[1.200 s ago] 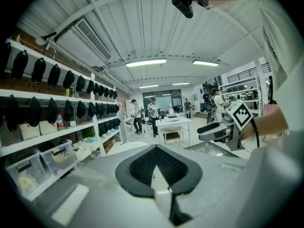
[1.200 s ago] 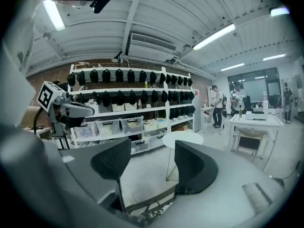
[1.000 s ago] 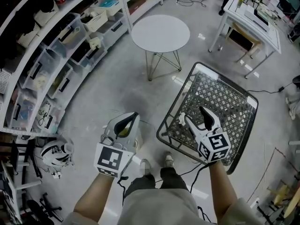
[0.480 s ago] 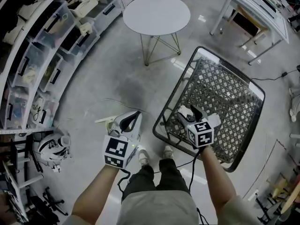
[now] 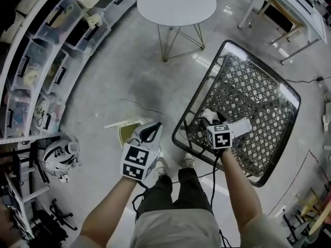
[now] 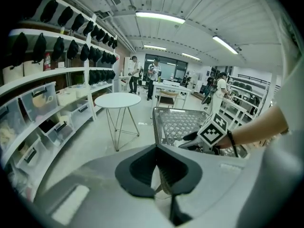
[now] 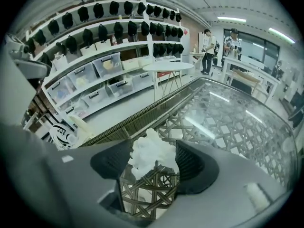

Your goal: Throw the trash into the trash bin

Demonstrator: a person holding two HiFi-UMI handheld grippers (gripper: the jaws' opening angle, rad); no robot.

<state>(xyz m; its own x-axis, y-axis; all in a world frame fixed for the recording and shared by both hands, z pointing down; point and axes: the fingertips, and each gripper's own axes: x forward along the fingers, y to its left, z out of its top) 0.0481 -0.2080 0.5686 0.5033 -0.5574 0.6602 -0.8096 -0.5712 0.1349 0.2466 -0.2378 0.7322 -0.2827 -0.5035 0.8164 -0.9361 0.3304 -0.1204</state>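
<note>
Right gripper view shows the crumpled white paper [image 7: 151, 151] dead ahead between the right tool's [image 7: 153, 161] parted jaws, which have just been opening and seemingly are not yet pinching. It lies at the woven tabletop's [image 7: 228, 122] near-left corner. The left tool [image 6: 157, 151] is closed and empty.

the right gripper [image 5: 211, 121] is over the near corner of a woven lattice table [image 5: 258, 102], its fingers at a crumpled white wad [image 5: 208, 113]. the left gripper [image 5: 150, 132] hangs over the floor, just above a small yellowish trash bin [image 5: 125, 134]. a round white table [image 5: 176, 3] stands beyond, with shelves [image 5: 31, 61] on the left.
</note>
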